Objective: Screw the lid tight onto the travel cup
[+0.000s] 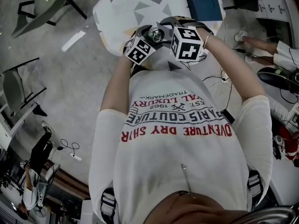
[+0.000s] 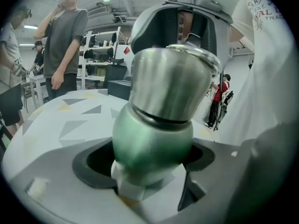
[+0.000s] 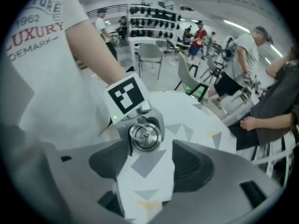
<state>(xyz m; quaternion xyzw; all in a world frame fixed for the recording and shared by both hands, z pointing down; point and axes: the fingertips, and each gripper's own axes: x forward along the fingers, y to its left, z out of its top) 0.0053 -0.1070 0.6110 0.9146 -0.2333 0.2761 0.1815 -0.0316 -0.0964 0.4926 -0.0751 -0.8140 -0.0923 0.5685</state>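
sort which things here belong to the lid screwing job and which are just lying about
Job in hand:
green metal travel cup
shiny steel lid, sitting on the cup
left tool, shut on the cup
right tool, open, facing the lid

Lying about:
round white table with grey triangles
dark blue box on it
grey chair on the floor

cup [image 2: 152, 143]: matt green metal | lid [image 2: 170, 80]: brushed steel, glossy | table [image 2: 70, 120]: smooth

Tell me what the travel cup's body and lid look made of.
Travel cup body: likely metal with a green satin coating, judging by its soft blurred sheen. Lid: apparently brushed stainless steel, silvery with streaked reflections; could be metallised plastic.
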